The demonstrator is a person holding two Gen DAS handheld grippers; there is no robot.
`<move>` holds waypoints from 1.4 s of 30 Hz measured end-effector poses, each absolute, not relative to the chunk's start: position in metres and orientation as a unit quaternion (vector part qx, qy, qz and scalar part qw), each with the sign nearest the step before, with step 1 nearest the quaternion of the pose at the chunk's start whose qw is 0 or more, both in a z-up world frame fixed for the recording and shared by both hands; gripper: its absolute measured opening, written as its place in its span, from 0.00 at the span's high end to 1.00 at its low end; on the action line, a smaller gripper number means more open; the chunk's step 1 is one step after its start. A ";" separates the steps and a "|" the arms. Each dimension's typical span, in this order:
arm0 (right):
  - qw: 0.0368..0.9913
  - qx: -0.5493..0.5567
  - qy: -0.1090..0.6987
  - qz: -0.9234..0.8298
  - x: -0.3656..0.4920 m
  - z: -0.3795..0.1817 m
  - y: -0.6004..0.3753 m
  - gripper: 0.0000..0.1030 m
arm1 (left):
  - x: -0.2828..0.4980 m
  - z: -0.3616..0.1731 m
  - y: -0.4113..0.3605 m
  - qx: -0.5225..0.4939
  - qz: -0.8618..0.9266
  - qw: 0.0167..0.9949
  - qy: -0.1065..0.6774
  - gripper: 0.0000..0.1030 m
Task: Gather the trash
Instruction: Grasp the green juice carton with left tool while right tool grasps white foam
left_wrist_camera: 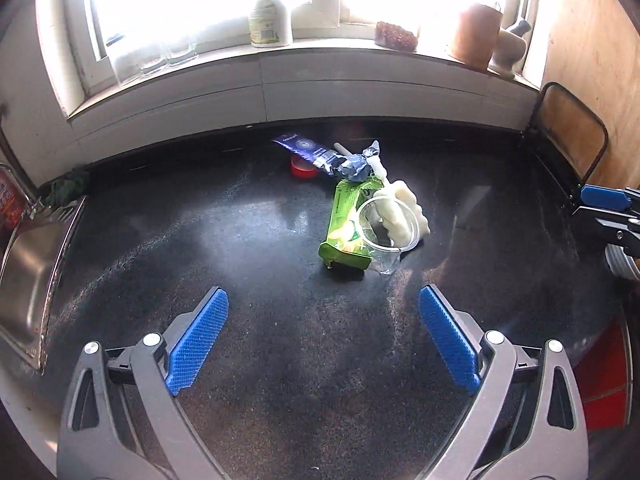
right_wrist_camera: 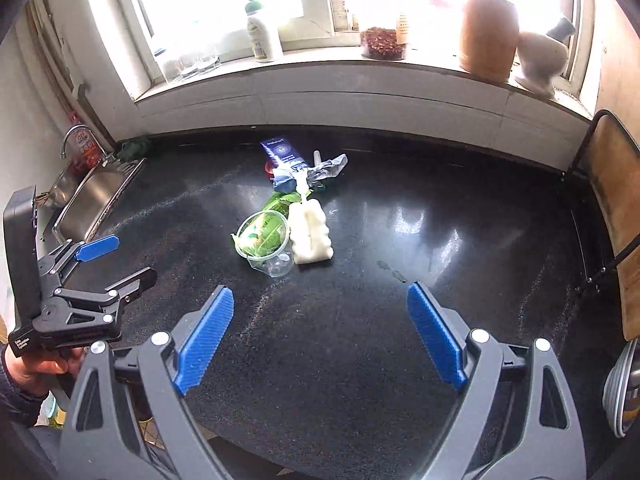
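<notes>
Both tools, the left tool (left_wrist_camera: 323,334) and right tool (right_wrist_camera: 320,334), tilt downward over the dark worktop (left_wrist_camera: 280,360), spread wide and empty, trash pile (left_wrist_camera: 360,216) at frame centre.

The countertop (left_wrist_camera: 240,360) is black with fine pale speckling. The wrapper (left_wrist_camera: 346,224) is green with yellow print. The packet (left_wrist_camera: 308,152) is dark blue with white lettering. The cap (left_wrist_camera: 302,168) is red. The sponge (right_wrist_camera: 310,234) is cream. The cup (right_wrist_camera: 264,240) is clear. The gripper pads (right_wrist_camera: 206,340) are blue, ribbed.
</notes>
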State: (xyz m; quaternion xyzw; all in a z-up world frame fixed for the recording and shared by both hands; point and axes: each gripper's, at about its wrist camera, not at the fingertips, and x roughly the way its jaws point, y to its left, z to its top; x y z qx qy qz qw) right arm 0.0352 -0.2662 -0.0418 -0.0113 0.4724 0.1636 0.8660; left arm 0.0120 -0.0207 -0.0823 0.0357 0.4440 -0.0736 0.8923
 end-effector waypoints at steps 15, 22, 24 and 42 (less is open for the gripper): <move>0.834 -0.008 0.505 0.221 0.114 -0.088 -0.247 0.21 | 0.091 -0.104 -0.011 0.040 -0.086 0.878 0.469 0.09; 0.801 -0.022 0.542 0.252 0.164 -0.145 -0.241 0.31 | 0.157 -0.132 -0.011 0.042 -0.141 0.855 0.497 0.09; 0.788 -0.018 0.552 0.271 0.175 -0.158 -0.237 0.32 | 0.175 -0.144 -0.013 0.041 -0.169 0.842 0.511 0.09; 0.718 -0.010 0.594 0.363 0.212 -0.207 -0.206 0.78 | 0.227 -0.214 -0.048 0.012 -0.295 0.770 0.566 0.61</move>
